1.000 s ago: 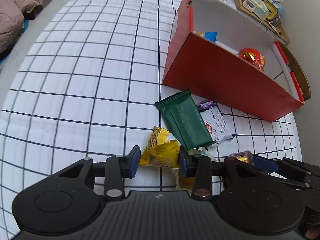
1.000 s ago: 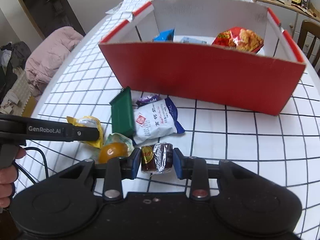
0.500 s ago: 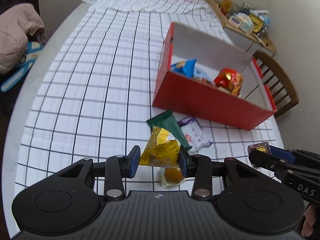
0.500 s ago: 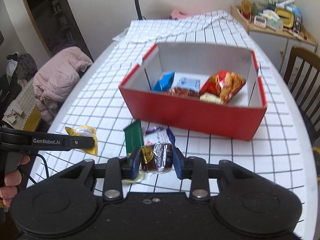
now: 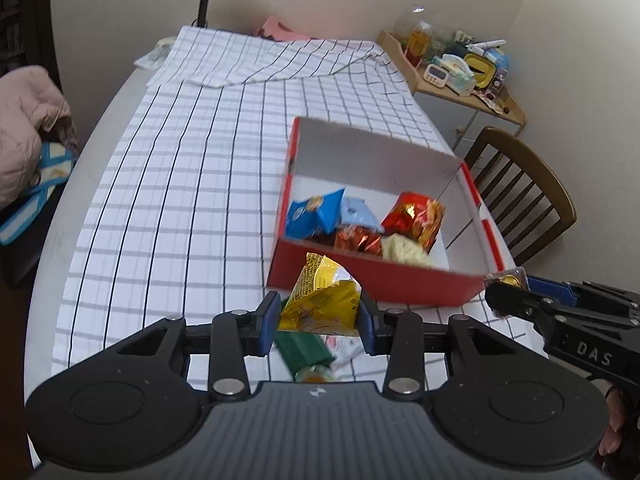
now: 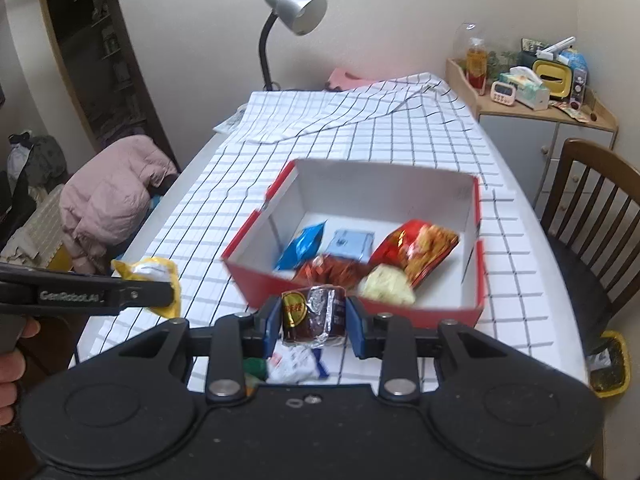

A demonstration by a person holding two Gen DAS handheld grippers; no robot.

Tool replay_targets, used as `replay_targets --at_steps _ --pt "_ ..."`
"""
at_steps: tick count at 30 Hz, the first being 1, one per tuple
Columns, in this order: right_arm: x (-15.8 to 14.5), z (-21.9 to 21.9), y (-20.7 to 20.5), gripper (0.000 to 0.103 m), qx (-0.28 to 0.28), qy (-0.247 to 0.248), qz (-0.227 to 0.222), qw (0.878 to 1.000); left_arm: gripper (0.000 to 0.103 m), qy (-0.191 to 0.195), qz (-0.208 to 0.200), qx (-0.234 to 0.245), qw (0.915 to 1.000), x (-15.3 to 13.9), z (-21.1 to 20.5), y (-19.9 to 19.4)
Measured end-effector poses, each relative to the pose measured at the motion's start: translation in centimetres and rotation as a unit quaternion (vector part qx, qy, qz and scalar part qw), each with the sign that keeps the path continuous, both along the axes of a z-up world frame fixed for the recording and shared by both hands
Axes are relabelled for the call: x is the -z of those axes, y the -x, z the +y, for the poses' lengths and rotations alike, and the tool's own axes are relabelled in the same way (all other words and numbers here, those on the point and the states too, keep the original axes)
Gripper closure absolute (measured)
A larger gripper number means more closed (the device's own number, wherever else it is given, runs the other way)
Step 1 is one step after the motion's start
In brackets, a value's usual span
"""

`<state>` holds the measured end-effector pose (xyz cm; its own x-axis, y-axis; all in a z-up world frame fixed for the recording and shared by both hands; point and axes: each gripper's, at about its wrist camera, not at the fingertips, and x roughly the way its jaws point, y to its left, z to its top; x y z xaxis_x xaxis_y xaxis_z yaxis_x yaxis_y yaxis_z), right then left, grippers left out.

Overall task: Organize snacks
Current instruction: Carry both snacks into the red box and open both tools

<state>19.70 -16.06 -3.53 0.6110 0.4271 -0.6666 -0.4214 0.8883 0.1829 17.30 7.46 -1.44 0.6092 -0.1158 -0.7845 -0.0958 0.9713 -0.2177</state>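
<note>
The left gripper point(image 5: 318, 322) is clamped on a yellow snack packet point(image 5: 322, 300), its blue pads pressing both sides of the crumpled wrapper, and it holds the packet in the air above the checked tablecloth point(image 5: 180, 200). The right gripper point(image 6: 312, 322) is clamped on a small foil-wrapped dark snack point(image 6: 314, 314) with a red and gold label, also held clear of the table. Both grippers sit on the near side of the red cardboard box point(image 6: 360, 304), which stands open on the tablecloth. Inside the box lie a blue packet point(image 6: 302, 246), a pale blue packet point(image 6: 352, 242), a large red packet point(image 6: 416, 250), a red-brown foil packet point(image 6: 332, 272) and a pale yellow item point(image 6: 386, 290). On the tablecloth below the grippers remain a green bar point(image 5: 302, 350), a white packet point(image 6: 294, 366) with blue print and an orange item point(image 5: 314, 376), partly hidden by the gripper bodies. A wooden chair point(image 6: 596, 208) stands right of the table.
</note>
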Motion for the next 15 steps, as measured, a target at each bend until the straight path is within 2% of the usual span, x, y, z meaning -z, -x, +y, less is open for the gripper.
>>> replay_targets --at_steps 8,15 --pt "-0.3 -1.1 -4.8 0.069 0.010 0.005 -0.002 1.000 0.063 -0.029 -0.003 0.013 0.9995 -0.8 -2.4 -5.1" --pt "1.4 -1.9 -9.4 0.069 0.008 0.018 0.013 1.000 0.063 -0.057 0.004 0.014 0.9983 0.1 -4.6 -9.7"
